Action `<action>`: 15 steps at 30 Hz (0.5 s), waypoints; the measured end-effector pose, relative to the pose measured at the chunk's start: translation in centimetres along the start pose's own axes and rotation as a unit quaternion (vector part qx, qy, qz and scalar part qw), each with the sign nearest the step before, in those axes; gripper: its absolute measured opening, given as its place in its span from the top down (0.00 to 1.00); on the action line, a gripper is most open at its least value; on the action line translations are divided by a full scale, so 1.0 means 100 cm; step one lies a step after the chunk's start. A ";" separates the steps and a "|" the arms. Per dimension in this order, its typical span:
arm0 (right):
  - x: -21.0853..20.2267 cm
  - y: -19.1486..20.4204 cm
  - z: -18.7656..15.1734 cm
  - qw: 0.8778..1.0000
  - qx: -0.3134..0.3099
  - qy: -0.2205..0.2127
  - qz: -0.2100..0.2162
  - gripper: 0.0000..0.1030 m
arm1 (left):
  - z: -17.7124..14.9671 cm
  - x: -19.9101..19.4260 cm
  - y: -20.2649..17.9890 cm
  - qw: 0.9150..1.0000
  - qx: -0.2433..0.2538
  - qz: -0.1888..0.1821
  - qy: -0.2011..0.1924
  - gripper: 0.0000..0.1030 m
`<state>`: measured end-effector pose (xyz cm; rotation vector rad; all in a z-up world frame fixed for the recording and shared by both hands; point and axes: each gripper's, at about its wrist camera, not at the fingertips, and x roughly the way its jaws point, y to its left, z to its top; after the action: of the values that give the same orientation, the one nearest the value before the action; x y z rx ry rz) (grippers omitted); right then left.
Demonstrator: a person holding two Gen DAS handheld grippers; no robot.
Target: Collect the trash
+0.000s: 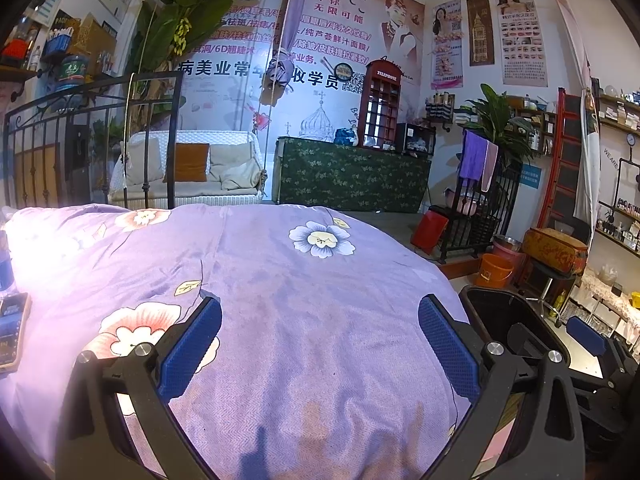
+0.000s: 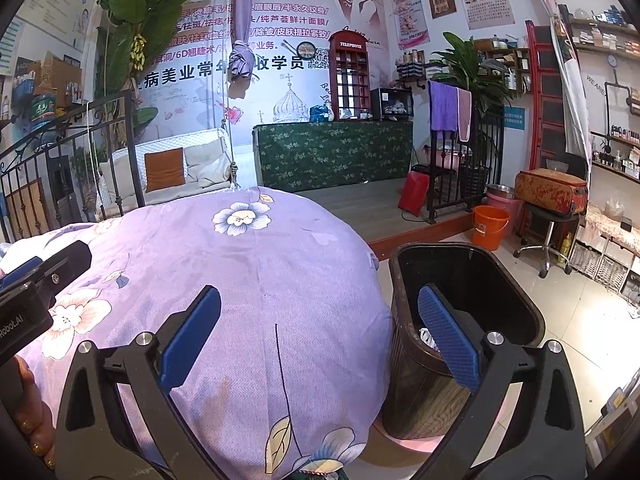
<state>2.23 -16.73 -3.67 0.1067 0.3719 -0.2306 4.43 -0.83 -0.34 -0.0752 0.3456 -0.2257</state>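
The left gripper point(image 1: 320, 344) has its jaws spread wide with nothing between them; they hover over the purple flowered quilt point(image 1: 280, 280) on the bed, and I cannot tell whether the fingertips touch the cloth. The blue pads point(image 1: 192, 348) face each other across bare quilt. Left of the left jaws, at the edge of the view, a phone point(image 1: 12, 330) lies on the quilt. To their right, past the bed's edge, stands the black bin point(image 1: 472, 300), and beyond it the other gripper shows low at the right side.

The right gripper point(image 2: 320, 340) is likewise spread wide and empty. Its left finger sits over the quilt point(image 2: 240, 272), its right finger point(image 2: 448, 340) over the open mouth of the bin point(image 2: 532, 316), which stands on the tiled floor just beside the bed. Something small and pale shows inside the bin just behind that right finger; it is too hidden to name. No loose trash shows on the quilt between either pair of jaws.

Left of the right jaws, the left gripper's body point(image 2: 36, 292) reaches in over the quilt, and a hand point(image 2: 30, 412) with painted nails shows below it at the lower left edge.
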 end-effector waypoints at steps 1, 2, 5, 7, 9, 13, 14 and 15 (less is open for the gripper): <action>0.000 0.000 -0.001 1.000 0.000 0.000 0.000 0.05 | 0.000 0.000 0.000 1.000 0.000 0.000 -0.001 0.06; 0.000 0.000 0.000 1.000 0.000 0.000 0.000 0.05 | 0.000 0.000 0.000 1.000 -0.001 -0.001 -0.001 0.06; 0.001 0.000 -0.001 1.000 0.000 0.001 0.000 0.05 | -0.001 0.000 0.000 1.000 0.000 -0.001 -0.001 0.06; 0.001 0.000 -0.001 1.000 0.000 0.003 0.001 0.05 | -0.001 0.001 0.000 1.000 0.000 -0.004 0.001 0.06; 0.002 -0.001 -0.003 1.000 0.001 0.003 0.001 0.05 | -0.004 0.002 0.001 1.000 -0.003 -0.007 0.003 0.06; 0.002 -0.001 -0.006 1.000 0.001 0.003 0.001 0.05 | -0.005 0.002 0.001 1.000 -0.004 -0.007 0.004 0.06; 0.002 -0.001 -0.007 1.000 0.001 0.003 0.001 0.05 | -0.005 0.002 0.001 1.000 -0.005 -0.007 0.003 0.06; 0.002 -0.001 -0.007 1.000 0.001 0.003 0.001 0.05 | -0.006 0.001 0.001 1.000 -0.007 -0.007 0.003 0.06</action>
<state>2.17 -16.73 -4.37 0.1106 0.3776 -0.2293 4.35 -0.78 -0.95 -0.0898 0.3519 -0.2371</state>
